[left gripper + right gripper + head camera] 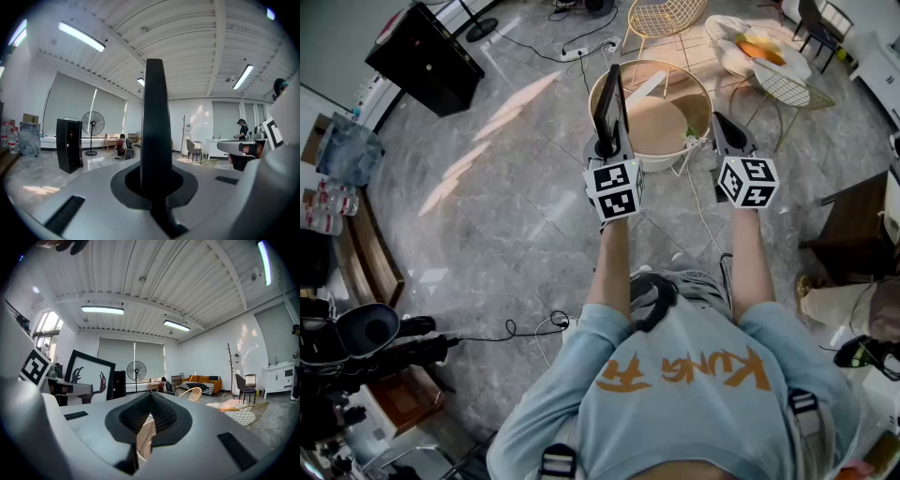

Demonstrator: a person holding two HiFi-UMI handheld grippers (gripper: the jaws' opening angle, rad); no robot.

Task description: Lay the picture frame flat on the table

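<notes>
The picture frame (pixel 610 98) has a black border and stands upright and edge-on above the round wooden table (pixel 661 131). My left gripper (pixel 607 148) is shut on its lower edge. In the left gripper view the frame (pixel 154 122) rises as a dark bar out of the left gripper (pixel 156 187). My right gripper (pixel 724 127) hovers beside it to the right, over the table's rim. Its tips (pixel 150 397) meet with nothing between them. The right gripper view shows the frame's front (pixel 91 378), a white sheet with dark hand shapes.
A black cabinet (pixel 425 45) stands at the far left. Wire chairs (pixel 666 17) (pixel 792 89) and a small white table (pixel 750 47) lie beyond the round table. Cables (pixel 530 328) run over the grey floor. A standing fan (pixel 92 124) is by the far wall.
</notes>
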